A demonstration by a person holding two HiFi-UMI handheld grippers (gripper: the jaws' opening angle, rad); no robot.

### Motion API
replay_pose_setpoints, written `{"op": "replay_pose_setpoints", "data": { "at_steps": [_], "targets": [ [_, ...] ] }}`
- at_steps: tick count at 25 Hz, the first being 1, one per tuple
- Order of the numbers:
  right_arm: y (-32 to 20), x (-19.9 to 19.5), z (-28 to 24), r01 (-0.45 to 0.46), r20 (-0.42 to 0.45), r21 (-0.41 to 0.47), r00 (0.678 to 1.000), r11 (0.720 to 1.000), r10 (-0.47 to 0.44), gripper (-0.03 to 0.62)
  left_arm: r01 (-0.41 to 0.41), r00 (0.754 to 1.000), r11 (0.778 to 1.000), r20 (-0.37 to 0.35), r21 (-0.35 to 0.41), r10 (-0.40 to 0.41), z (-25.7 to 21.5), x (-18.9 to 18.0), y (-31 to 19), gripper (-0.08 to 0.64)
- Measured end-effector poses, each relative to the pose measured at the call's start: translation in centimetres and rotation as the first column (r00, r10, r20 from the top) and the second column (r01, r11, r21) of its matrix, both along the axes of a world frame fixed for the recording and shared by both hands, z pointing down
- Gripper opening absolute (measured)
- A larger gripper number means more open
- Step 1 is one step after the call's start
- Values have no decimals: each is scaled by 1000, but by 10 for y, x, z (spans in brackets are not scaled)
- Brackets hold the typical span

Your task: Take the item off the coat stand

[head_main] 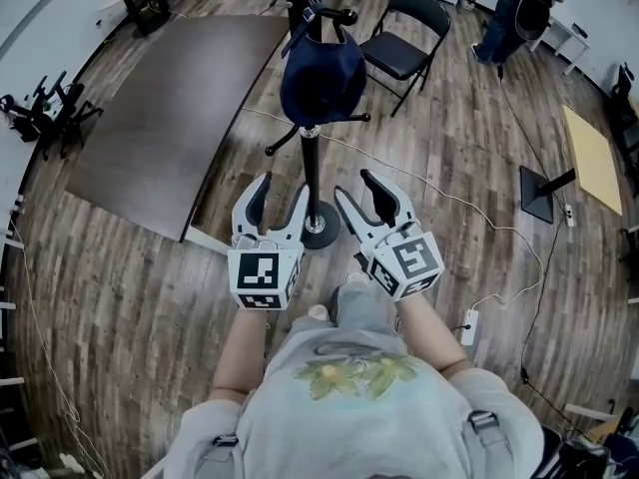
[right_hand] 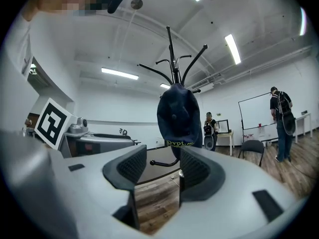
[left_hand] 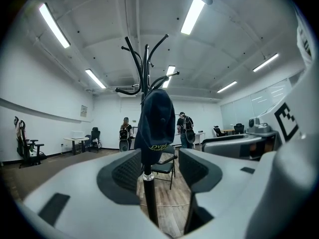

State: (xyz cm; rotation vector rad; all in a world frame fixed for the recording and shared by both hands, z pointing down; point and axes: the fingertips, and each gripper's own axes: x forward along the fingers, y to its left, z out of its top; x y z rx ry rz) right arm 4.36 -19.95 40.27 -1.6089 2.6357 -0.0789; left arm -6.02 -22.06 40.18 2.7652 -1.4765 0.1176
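A dark blue cap (head_main: pixel 321 78) hangs on the black coat stand (head_main: pixel 312 173), whose round base (head_main: pixel 319 234) rests on the wood floor. My left gripper (head_main: pixel 283 192) is held just left of the pole, below the cap, open and empty. My right gripper (head_main: pixel 355 188) is just right of the pole, open too, jaws wide with nothing in them. In the left gripper view the cap (left_hand: pixel 155 123) and pole (left_hand: pixel 148 193) show beyond the open left gripper (left_hand: pixel 158 171). The right gripper view has the cap (right_hand: pixel 178 116) above the open right gripper (right_hand: pixel 163 171).
A black folding chair (head_main: pixel 404 38) stands behind the stand at right. A dark floor mat (head_main: pixel 170 108) lies to the left. A white cable (head_main: pixel 479 218) and power strip (head_main: pixel 467 325) run along the floor at right. A person (head_main: pixel 504 18) stands far back right.
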Motion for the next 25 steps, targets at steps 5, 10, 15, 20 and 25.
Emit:
{"op": "replay_pose_setpoints", "data": {
  "at_steps": [5, 10, 15, 20, 25],
  "targets": [
    [-33, 12, -10, 10, -21, 5, 1000, 1000, -10, 198, 30, 1000, 1000, 2, -1, -30, -8, 5, -29, 236],
    [-55, 19, -16, 44, -32, 6, 999, 999, -44, 198, 74, 997, 997, -9, 0, -74, -12, 7, -50, 236],
    [-73, 27, -18, 71, -32, 14, 997, 997, -70, 198, 103, 995, 995, -2, 1, -103, -12, 14, -66, 236],
    [-88, 34, -26, 81, -30, 32, 996, 996, -80, 198, 120, 993, 993, 10, 12, -120, -18, 19, -76, 236],
    [-103, 37, -29, 92, -1, 36, 996, 995, -92, 198, 129, 992, 991, 8, 20, -129, -23, 22, -87, 236]
  ]
}}
